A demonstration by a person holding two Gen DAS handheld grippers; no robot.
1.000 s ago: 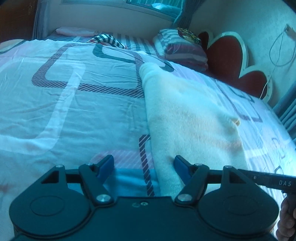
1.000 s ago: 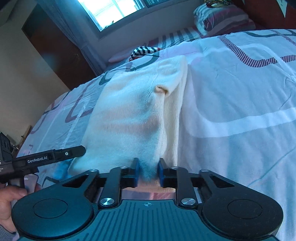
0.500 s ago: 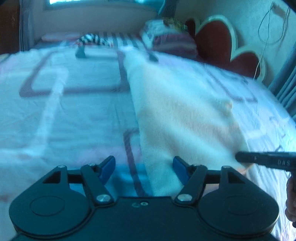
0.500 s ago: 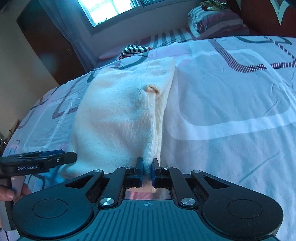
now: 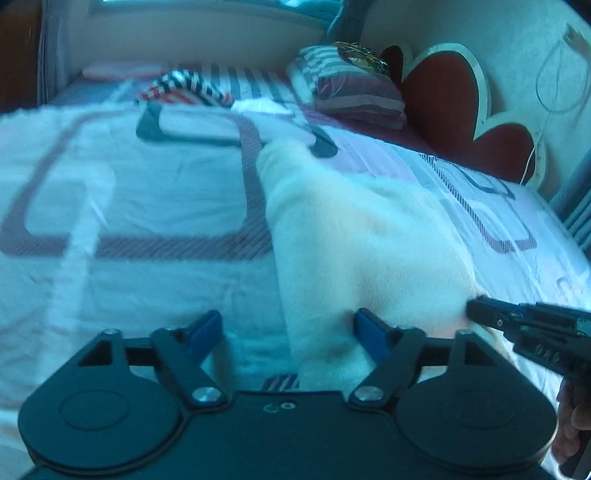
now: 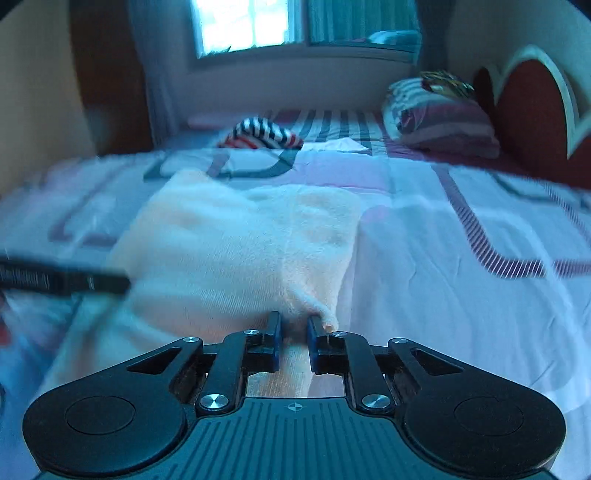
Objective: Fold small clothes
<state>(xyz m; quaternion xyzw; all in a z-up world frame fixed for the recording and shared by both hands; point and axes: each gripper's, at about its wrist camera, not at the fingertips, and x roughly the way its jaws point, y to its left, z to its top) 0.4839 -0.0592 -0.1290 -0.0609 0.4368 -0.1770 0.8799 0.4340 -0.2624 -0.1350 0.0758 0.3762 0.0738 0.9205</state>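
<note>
A cream knitted garment [image 5: 369, 240] lies lengthwise on the patterned bed cover [image 5: 129, 184]. My left gripper [image 5: 287, 328] hovers at its near left edge. Its jaws are opening, and the cloth's edge lies loose between them with neither pad pressing on it. In the right wrist view the garment [image 6: 229, 251] bunches toward my right gripper [image 6: 294, 325], which is shut on a pinch of the near hem. The right gripper's fingers [image 5: 491, 314] enter the left view from the right. The left gripper's finger [image 6: 74, 282] shows as a blurred bar in the right view.
A striped garment [image 5: 184, 88] lies crumpled at the far end of the bed, with a striped pillow [image 5: 354, 92] beside a red heart-shaped headboard [image 5: 443, 92]. A window [image 6: 243, 26] is behind. A hand [image 5: 572, 417] shows at the right edge.
Both grippers shifted sideways across the bed and the views blurred. The left jaws stand wider than before. The right gripper rolled while staying clamped on the hem, bunching the cloth toward it.
</note>
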